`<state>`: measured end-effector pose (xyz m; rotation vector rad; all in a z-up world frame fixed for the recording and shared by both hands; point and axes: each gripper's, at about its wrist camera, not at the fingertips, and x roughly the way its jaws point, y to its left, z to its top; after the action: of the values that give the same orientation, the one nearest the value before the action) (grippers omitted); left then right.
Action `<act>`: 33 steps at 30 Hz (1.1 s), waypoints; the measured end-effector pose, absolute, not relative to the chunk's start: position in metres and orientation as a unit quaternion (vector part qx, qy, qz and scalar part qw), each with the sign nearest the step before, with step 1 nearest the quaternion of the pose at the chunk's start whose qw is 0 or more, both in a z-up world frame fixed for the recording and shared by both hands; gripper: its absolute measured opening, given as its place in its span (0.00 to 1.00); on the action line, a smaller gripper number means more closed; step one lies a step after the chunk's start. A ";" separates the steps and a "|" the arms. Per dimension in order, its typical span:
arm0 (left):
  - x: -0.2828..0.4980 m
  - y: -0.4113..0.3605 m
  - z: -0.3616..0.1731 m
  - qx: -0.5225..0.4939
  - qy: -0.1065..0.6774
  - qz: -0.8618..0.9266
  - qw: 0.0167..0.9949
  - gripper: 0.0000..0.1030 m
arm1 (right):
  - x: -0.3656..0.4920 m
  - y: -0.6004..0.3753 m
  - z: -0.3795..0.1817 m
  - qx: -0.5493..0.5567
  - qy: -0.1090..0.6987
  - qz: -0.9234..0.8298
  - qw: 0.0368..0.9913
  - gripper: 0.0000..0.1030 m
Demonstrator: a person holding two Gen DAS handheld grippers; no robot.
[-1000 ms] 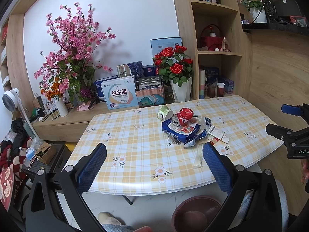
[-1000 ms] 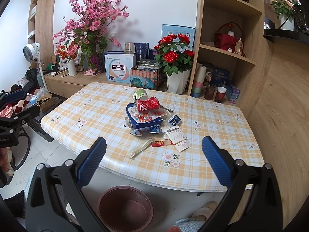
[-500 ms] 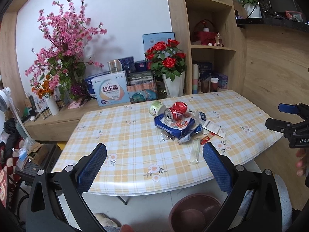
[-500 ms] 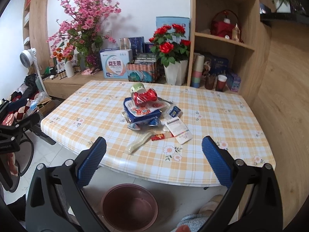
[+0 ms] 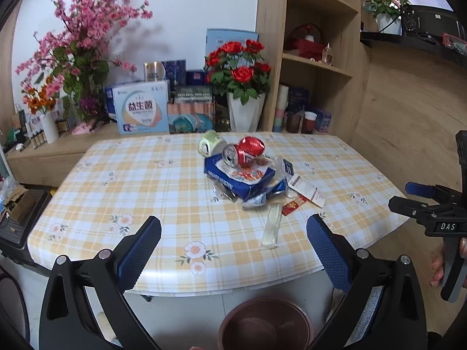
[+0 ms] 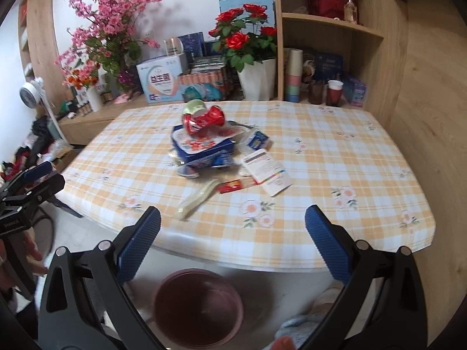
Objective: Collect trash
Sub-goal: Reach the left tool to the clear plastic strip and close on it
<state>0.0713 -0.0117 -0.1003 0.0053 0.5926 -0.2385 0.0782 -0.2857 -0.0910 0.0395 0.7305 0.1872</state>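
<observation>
A trash pile lies mid-table: a crushed red can (image 5: 246, 151) (image 6: 204, 120) on a blue box (image 5: 239, 176) (image 6: 201, 147), a green tape roll (image 5: 209, 142) (image 6: 194, 106), a white leaflet (image 5: 306, 189) (image 6: 267, 172), a red wrapper (image 5: 293, 205) (image 6: 230, 186) and a clear wrapper (image 5: 271, 227) (image 6: 198, 198). A brown bin (image 5: 265, 325) (image 6: 198, 306) stands on the floor below the table's near edge. My left gripper (image 5: 233, 250) and right gripper (image 6: 233, 239) are open and empty, held before the near edge above the bin.
The checked table (image 5: 146, 189) (image 6: 335, 160) is backed by a low shelf with boxes, a rose vase (image 5: 243, 110) (image 6: 256, 78) and pink blossoms (image 5: 81, 43). Wooden shelving (image 5: 315, 58) stands at right. Clutter lies on the floor at left (image 6: 35, 145).
Both grippers have moved closer to the table and the trash pile. The pile and bin loom larger. Both grippers stay open and empty.
</observation>
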 end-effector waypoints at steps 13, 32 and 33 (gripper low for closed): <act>0.125 -0.048 -0.156 0.039 0.356 -0.173 0.918 0.95 | 0.117 -0.307 -0.133 0.047 0.405 0.070 0.911 0.95; 0.228 -0.125 -0.261 0.118 0.461 -0.199 0.857 0.63 | 0.179 -0.345 -0.184 0.023 0.452 0.056 0.890 0.95; 0.231 -0.126 -0.263 0.119 0.465 -0.199 0.854 0.54 | 0.182 -0.345 -0.185 0.021 0.454 0.060 0.889 0.95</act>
<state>0.2313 -0.1256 -0.2634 0.2509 0.9791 -0.4191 0.1821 -0.3451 -0.1853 0.0438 0.9424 0.1237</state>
